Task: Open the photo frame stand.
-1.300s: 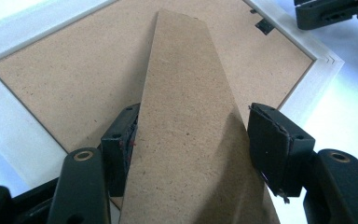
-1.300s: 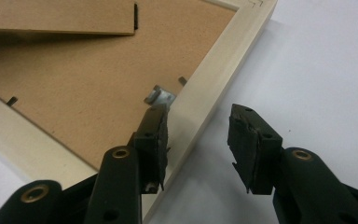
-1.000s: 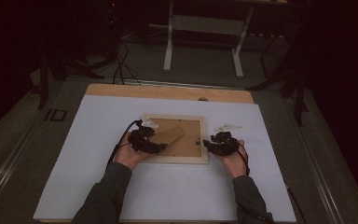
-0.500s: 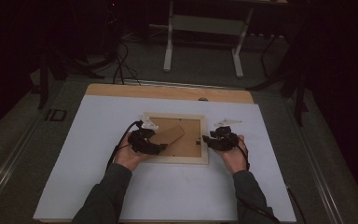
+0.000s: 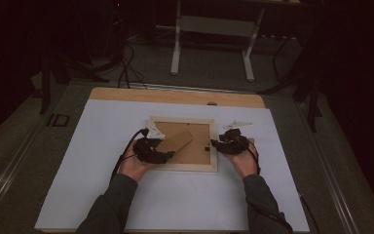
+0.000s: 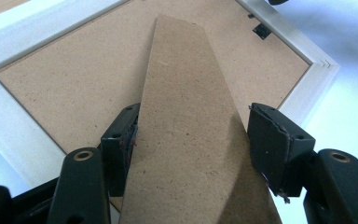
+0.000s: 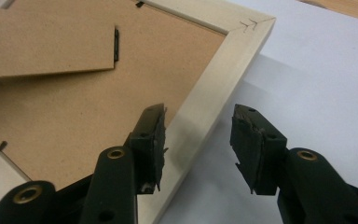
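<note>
Lying face down on the white table [image 5: 78, 161] is a pale wooden picture frame [image 5: 182, 166]. Your left gripper [image 6: 193, 140] has its jaws closed against both edges of the frame's brown cardboard stand [image 6: 191, 140]. Your right gripper [image 7: 198, 140] straddles the frame's right rail, its jaws having just been opening, pads clear of the wood.
</note>
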The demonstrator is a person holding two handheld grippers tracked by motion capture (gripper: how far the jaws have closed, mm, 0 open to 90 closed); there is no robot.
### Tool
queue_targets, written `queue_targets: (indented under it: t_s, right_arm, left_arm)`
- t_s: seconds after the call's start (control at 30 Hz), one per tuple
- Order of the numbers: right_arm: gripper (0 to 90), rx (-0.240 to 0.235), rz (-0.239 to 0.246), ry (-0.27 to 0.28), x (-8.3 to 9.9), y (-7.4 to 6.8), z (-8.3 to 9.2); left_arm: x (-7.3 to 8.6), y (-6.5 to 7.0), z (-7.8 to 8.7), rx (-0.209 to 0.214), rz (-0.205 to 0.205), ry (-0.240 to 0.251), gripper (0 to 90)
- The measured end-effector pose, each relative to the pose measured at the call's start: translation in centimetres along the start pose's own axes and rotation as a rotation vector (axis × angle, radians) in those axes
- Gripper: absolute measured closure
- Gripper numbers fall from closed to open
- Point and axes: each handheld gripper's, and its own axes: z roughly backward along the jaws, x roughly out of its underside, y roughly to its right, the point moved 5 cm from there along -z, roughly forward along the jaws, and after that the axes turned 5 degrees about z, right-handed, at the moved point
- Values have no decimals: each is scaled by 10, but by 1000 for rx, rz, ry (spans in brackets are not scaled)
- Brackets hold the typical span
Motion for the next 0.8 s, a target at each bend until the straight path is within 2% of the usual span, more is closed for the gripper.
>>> queue_targets:
  t_s: [0.13,0.43,0.63,0.8]
  right_arm:
    - [512,-27,10,1,-3,-1,-1]
    - [456,-49,-29,1,-6,2,-6]
    - [396,-56,-23,-5,-9,3,-10]
    - [358,-71,-50,-9,-12,6,-13]
  left_arm:
    - [2,1,1,-4,-7,14,398]
    - [4,3,2,-14,-31,39,398]
    - [5,5,3,-26,-52,51,398]
    - [5,7,4,-31,-71,69,398]
